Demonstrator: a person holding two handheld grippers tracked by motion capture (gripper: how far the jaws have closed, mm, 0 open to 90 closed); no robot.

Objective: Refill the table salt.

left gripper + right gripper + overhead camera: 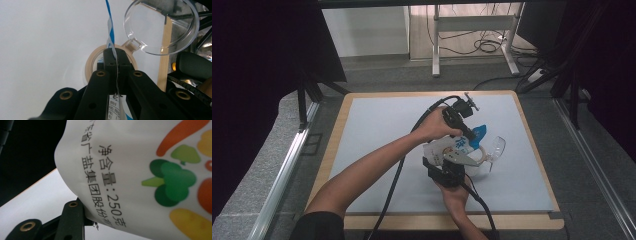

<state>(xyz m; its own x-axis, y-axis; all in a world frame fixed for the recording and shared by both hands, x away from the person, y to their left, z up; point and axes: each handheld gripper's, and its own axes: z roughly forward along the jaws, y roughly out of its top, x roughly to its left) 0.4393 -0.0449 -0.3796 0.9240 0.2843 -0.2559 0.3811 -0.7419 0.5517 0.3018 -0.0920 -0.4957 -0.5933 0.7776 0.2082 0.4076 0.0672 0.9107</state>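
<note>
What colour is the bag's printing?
The white bag carries black text and coloured vegetable pictures; right gripper view shows it best.

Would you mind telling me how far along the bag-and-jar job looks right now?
Done: the lid is flipped open beside the jar's mouth. In hand: the left tool pinches the bag's edge above the jar; the right tool grips its printed side. Left: no contents seen pouring; emptying it and closing the lid probably remain.

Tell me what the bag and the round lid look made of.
Bag: thin glossy plastic film, probably; it creases and carries printed vegetables and text. Lid: clear hard plastic, it seems; see-through, holding a crisp round rim with a moulded hinge tab.
</note>
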